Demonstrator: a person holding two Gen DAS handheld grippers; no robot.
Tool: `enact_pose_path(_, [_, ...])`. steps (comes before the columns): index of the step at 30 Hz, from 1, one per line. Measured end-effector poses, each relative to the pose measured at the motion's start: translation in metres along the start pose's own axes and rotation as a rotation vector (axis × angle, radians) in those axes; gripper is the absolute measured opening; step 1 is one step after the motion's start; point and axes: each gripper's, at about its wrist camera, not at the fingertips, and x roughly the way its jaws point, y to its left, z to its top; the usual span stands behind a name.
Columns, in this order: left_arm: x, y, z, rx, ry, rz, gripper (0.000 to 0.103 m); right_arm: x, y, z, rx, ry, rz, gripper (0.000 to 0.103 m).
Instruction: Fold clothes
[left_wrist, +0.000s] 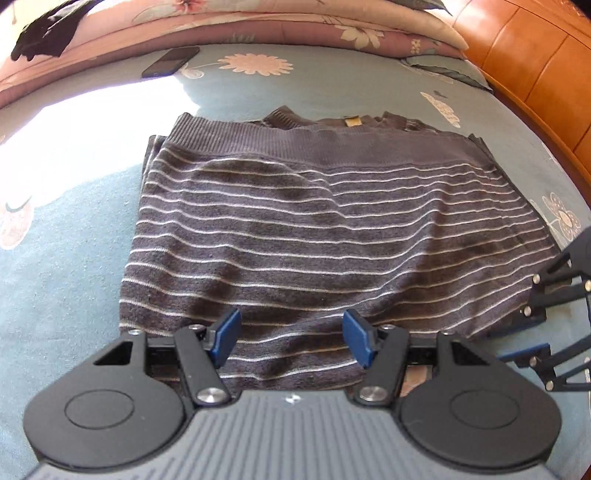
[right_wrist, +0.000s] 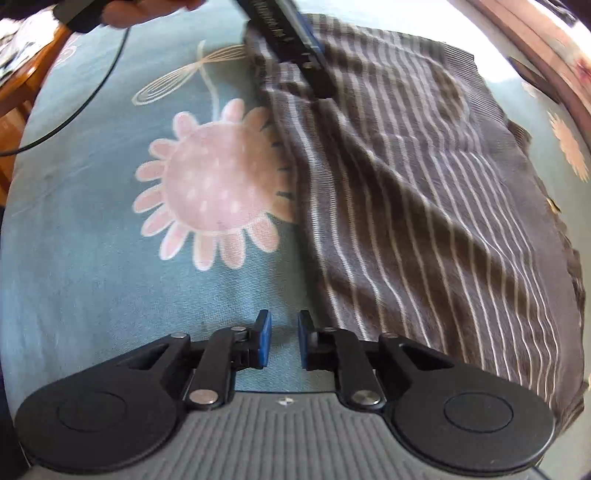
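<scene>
Left gripper (left_wrist: 291, 339) sat wide apart over the sweater's (left_wrist: 314, 229) near edge, gripping nothing. Right gripper (right_wrist: 283, 345), slightly parted and empty, hung just off its side. Sweater already lay folded on the bed (left_wrist: 66, 229), hem over collar; maybe another fold remained.

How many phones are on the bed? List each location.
1: a dark phone lies flat on the blue bedsheet near the pink quilt, beyond the striped sweater. Others may be hidden.
</scene>
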Motion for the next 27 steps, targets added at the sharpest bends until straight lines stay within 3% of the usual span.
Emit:
enact_pose_path(1, [-0.001, -0.008, 0.002, 0.026, -0.012, -0.005, 0.061, -0.004, -0.008, -0.003, 0.071, -0.008, -0.021, 0.022])
enact_pose_path(3, [0.0, -0.023, 0.007, 0.068, -0.025, -0.018, 0.061, -0.012, -0.023, -0.009, 0.214, -0.023, -0.061, 0.035])
enact_pose_path(5, [0.002, -0.036, 0.014, 0.105, -0.037, -0.023, 0.058, -0.021, -0.037, -0.02, 0.357, -0.04, -0.093, 0.041])
enact_pose_path(8, [0.008, -0.049, 0.028, 0.157, -0.062, -0.003, 0.039, -0.03, -0.055, -0.047, 0.52, -0.059, -0.166, 0.041])
enact_pose_path(12, [0.018, -0.039, 0.059, 0.166, -0.139, 0.085, 0.039, -0.043, -0.084, -0.076, 0.63, -0.083, -0.265, 0.041])
enact_pose_path(17, [0.034, 0.013, 0.101, 0.085, -0.205, 0.267, 0.039, -0.059, -0.123, -0.11, 0.747, -0.122, -0.39, 0.041])
enact_pose_path(19, [0.043, 0.03, 0.11, 0.087, -0.182, 0.291, 0.038, -0.062, -0.144, -0.115, 0.777, -0.16, -0.416, 0.041])
enact_pose_path(22, [0.056, 0.038, 0.12, 0.22, -0.15, 0.259, 0.038, -0.06, -0.17, -0.103, 0.744, -0.206, -0.409, 0.041])
enact_pose_path(27, [0.07, 0.013, 0.124, 0.477, -0.056, 0.069, 0.04, -0.039, -0.189, -0.041, 0.523, -0.257, -0.292, 0.041])
